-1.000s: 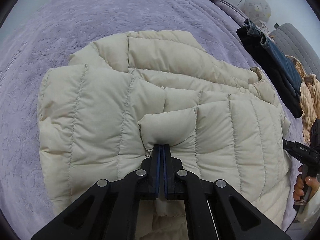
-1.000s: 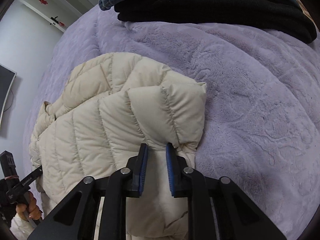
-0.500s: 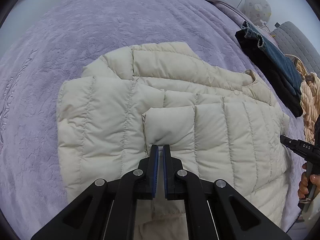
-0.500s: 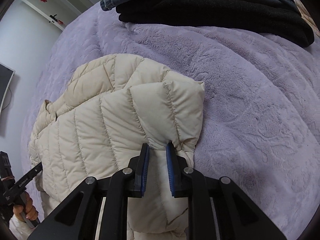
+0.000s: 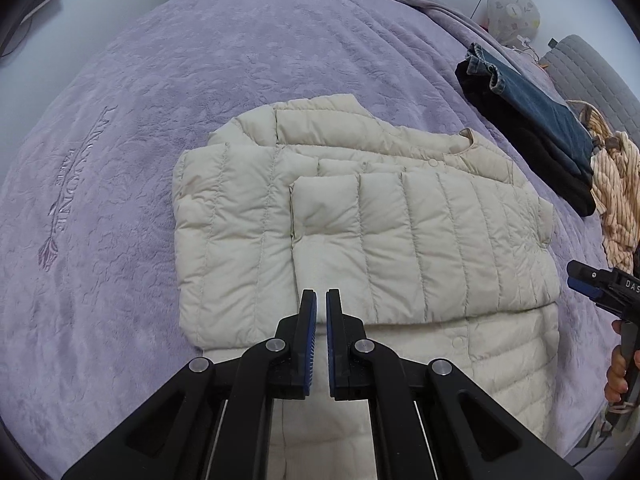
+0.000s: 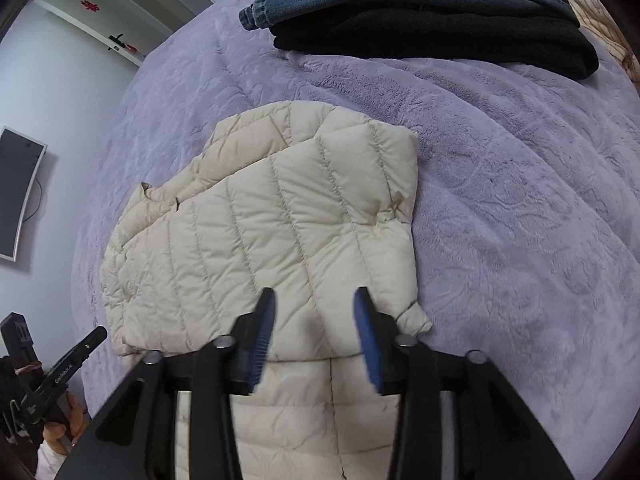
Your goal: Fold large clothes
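Change since a second ago: the sleeve edges that were pinched in both grippers are released, and the puffer jacket (image 5: 360, 232) is seen from farther off, both sleeves laid folded across its front.

Left gripper (image 5: 320, 300): blue-padded jaws drawn together, nothing between them, held above the jacket's lower part. A hand (image 6: 60, 420) is seen on its handle at the edge of the right wrist view.

Puffer jacket: cream, quilted in stitched channels, puffy and matte, collarless neckline with snap buttons; laid flat near the middle of the bed (image 5: 240, 60), hem toward the cameras.

Right gripper (image 6: 315, 300): jaws have just been opening and are now set well apart, nothing between the ribbed blue pads, above the folded sleeve.

Bed: covered in a lilac plush blanket with embossed pattern and embroidered lettering.

Far right: denim garment (image 5: 536, 108) stacked on a black fleece garment (image 5: 540, 160), beside a striped orange cloth (image 5: 616, 200).
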Motion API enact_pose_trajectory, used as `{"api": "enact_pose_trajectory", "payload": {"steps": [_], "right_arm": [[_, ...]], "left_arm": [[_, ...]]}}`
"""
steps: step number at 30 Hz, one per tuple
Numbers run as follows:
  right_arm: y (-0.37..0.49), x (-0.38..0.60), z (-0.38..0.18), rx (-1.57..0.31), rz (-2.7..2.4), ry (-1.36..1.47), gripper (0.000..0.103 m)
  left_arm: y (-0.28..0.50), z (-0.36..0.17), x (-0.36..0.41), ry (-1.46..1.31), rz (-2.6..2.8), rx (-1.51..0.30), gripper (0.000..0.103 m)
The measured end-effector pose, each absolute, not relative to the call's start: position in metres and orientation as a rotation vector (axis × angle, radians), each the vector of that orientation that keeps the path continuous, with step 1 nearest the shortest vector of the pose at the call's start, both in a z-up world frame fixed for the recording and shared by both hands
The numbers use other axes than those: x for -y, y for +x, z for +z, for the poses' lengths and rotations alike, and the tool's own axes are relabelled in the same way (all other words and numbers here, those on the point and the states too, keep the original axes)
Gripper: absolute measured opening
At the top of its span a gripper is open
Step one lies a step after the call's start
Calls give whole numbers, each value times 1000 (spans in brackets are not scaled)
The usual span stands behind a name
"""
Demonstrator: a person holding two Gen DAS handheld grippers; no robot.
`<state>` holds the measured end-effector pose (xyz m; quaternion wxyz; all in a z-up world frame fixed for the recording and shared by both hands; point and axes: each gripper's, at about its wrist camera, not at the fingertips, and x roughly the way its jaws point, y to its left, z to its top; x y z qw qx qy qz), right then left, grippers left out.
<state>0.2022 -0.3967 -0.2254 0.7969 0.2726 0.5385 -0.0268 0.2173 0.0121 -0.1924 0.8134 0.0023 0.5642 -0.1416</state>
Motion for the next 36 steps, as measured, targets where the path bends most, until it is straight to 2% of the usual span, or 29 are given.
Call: {"api": "enact_pose_trajectory", "payload": {"steps": [6, 10, 13, 14, 15, 16, 18, 28, 29, 31, 36], "right_arm": [[179, 379, -206, -1167, -41, 579, 64], [163, 369, -192, -1163, -27, 575, 71], [154, 362, -182, -1164, -18, 569, 71], [151, 360, -179, -1165, -16, 562, 71], [149, 358, -176, -1166, -15, 556, 71], [147, 356, -173, -1166, -13, 552, 71], [143, 352, -167, -1165, -8, 544, 73], [128, 336, -135, -1137, 17, 523, 82], [126, 336, -131, -1132, 16, 521, 84], [124, 334, -124, -1121, 25, 522, 103], [117, 329, -113, -1106, 40, 513, 103]], "left_arm": [[192, -186, -16, 31, -279, -1224, 6], [179, -179, -25, 13, -277, -1241, 6], [169, -172, -32, 6, -267, -1236, 6], [167, -169, -34, 4, -263, -1234, 21], [164, -167, -37, 0, -257, -1235, 47], [162, -164, -40, -7, -239, -1231, 103], [153, -151, -47, -13, -203, -1166, 102], [139, -125, -60, -3, -169, -1178, 102], [137, -124, -61, -1, -164, -1180, 102], [135, -121, -63, 1, -159, -1182, 102], [129, -120, -67, 17, -155, -1196, 102]]}}
